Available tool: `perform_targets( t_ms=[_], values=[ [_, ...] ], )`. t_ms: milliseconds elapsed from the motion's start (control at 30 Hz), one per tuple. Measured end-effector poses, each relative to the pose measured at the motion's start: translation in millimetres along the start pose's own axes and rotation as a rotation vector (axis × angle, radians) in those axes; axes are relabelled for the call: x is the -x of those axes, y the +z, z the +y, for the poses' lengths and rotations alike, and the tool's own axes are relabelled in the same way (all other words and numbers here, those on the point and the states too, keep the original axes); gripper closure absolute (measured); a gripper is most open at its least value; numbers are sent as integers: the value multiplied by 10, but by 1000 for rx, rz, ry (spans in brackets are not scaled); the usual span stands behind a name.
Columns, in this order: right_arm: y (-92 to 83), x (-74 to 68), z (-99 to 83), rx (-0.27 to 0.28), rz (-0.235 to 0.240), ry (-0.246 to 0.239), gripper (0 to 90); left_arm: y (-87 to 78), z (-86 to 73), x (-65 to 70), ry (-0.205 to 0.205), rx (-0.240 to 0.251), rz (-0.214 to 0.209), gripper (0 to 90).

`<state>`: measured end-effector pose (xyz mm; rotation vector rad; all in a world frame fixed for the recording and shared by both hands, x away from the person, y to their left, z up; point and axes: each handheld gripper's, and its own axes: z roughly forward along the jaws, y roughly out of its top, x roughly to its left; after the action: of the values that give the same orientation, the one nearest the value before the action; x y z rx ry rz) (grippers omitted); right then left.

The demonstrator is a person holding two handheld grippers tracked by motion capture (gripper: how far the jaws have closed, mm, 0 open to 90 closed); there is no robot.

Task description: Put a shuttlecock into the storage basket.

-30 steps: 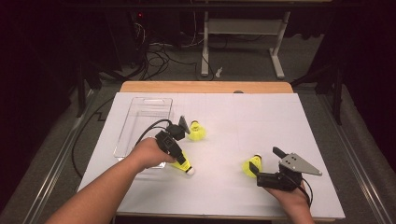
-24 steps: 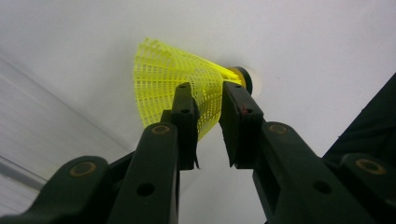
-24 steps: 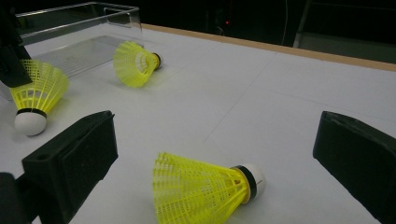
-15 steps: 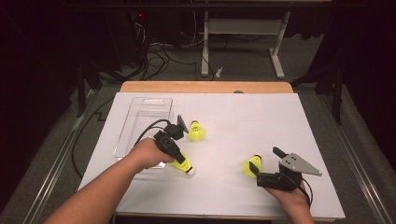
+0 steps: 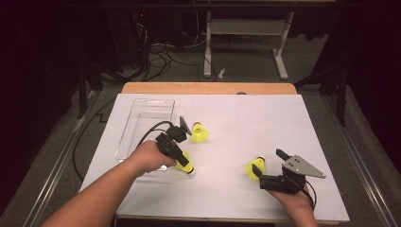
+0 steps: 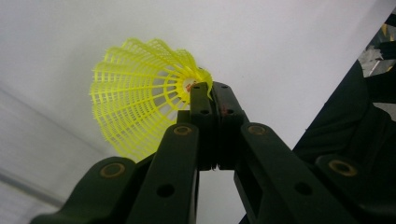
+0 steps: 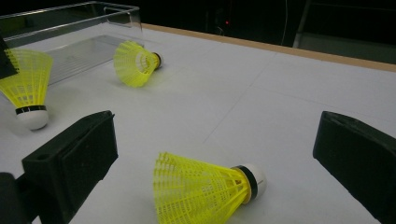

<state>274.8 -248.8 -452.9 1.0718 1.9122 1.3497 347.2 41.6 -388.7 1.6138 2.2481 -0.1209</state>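
Three yellow shuttlecocks lie on the white table top. My left gripper (image 5: 179, 156) (image 6: 208, 93) is shut on the skirt rim of one shuttlecock (image 5: 186, 163) (image 6: 135, 102), which stands cork-down; its jaws have just been closing on that rim. This held shuttlecock (image 7: 25, 88) appears at the left of the right gripper view. A second shuttlecock (image 5: 199, 133) (image 7: 135, 63) lies on its side just beyond it. My right gripper (image 5: 267, 161) (image 7: 215, 135) is open, low over the table, with the third shuttlecock (image 5: 257, 166) (image 7: 205, 186) lying between its jaws, untouched.
A clear plastic tray (image 5: 142, 127) (image 7: 70, 28) sits at the left of the table, behind my left hand. The table's wooden far edge (image 5: 208, 88) runs across the back. Cables and a metal stand are on the floor beyond.
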Motion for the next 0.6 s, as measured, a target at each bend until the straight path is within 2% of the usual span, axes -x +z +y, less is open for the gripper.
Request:
perform_targets(
  t_ms=[67, 133, 200, 267, 433, 500, 533, 600],
  values=[
    [0, -2, 1, -1, 1, 2, 4, -19, 0, -1, -13, 8, 3, 892],
    [1, -1, 0, 0, 1, -4, 5, -42, 0, -16, 6, 14, 0, 891],
    [2, -4, 0, -1, 1, -3, 4, -63, -10, -2, -12, 25, 8, 891],
    [4, -4, 1, 0, 2, -6, 4, -87, -13, -14, 16, 29, -8, 892],
    [3, -6, 2, -1, 1, -5, 5, -145, -20, 11, -4, 45, -5, 891],
    [0, -4, 3, 0, 1, -4, 4, -170, -15, 6, 8, 47, -13, 891],
    [0, -3, 3, 0, 1, -4, 4, -187, -13, 17, -5, 49, -8, 891],
    [-1, -3, 2, 0, 1, -4, 5, -214, -7, 13, 14, 53, -19, 891]
  ],
)
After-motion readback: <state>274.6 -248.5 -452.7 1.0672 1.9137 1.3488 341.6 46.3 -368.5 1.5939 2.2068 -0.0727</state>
